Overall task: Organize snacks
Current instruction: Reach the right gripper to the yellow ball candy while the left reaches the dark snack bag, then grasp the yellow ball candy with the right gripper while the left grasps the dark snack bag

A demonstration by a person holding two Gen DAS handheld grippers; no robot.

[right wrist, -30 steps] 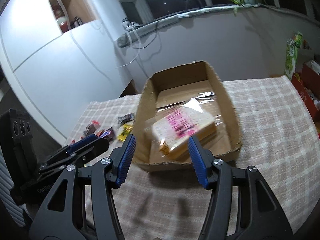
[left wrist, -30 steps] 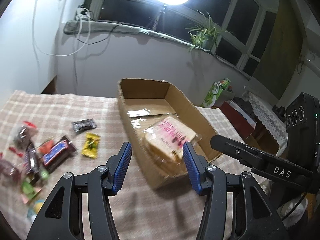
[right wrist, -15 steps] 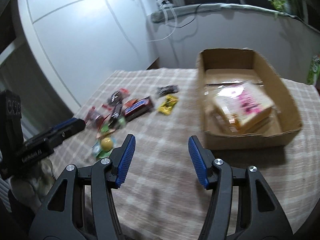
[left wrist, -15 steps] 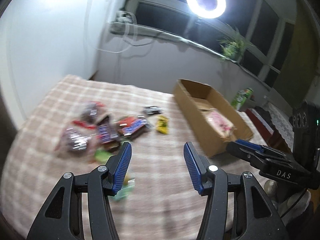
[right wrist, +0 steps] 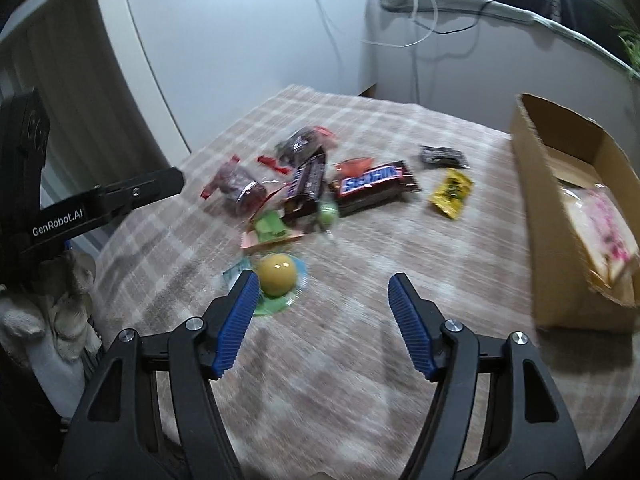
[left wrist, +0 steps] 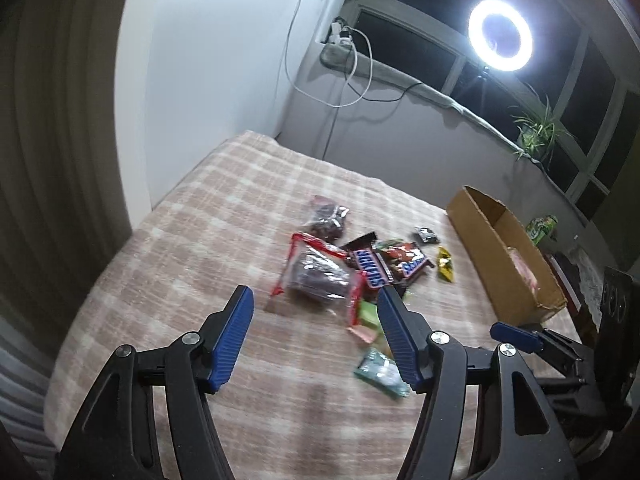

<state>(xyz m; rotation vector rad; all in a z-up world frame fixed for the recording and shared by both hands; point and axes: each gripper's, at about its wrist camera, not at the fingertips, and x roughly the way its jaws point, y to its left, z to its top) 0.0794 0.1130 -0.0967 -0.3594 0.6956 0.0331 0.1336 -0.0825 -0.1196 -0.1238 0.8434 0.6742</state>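
Two claws, left gripper and right gripper, are hovering open and empty over the snack pile lying beside the cardboard box (bread bag already inside), risking a slippery overlapping wrapper dragging its neighbours.

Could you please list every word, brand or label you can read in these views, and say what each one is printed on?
"SNICKERS" on the larger Snickers bag, blurred but legible.
"SNICKERS" on the Snickers bar, partly cut off in the left wrist view.
"GenRobot.AI" on the left gripper's arm, seen from the right wrist view.
Print on the yellow packet, the black packet and the pink-printed bread bag in the cardboard box is too blurred to read.
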